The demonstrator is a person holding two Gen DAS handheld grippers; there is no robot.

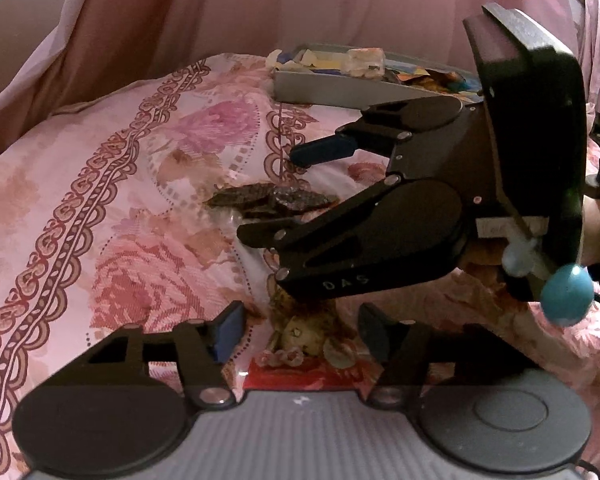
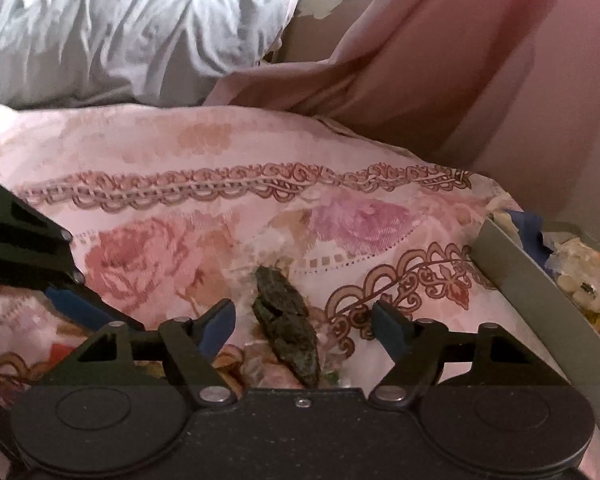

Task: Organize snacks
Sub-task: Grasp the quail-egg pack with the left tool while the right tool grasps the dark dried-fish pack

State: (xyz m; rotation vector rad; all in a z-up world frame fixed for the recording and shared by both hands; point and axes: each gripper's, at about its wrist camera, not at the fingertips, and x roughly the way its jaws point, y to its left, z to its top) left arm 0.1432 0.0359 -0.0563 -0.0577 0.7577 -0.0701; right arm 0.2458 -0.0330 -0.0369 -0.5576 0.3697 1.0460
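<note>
- Two hand-held grippers are in view. The left gripper sits low in its own camera, its jaws parted over a snack packet with a red lower edge; the blue pads stand clear of the wrapper on both sides, so nothing is clenched.
- The right gripper reaches in from the right side of the left wrist view, pointing leftward and downward. Its jaws are likewise spread, straddling a dark snack in a clear wrapper without pressing on it (whether the wrapper's edges brush the pads cannot be told).
- Loose snacks on the bedspread: two counted, the dark one and the red-edged one, lying near each other.
- One grey tray rests at the far edge of the floral pink bedspread, holding several wrapped snacks (too jumbled to count); it lies well apart from the two loose snacks.
- One pink curtain hangs behind the bed; one white pillow lies at the upper left of the right wrist view.
- Part of a hand shows behind the right gripper's body.
</note>
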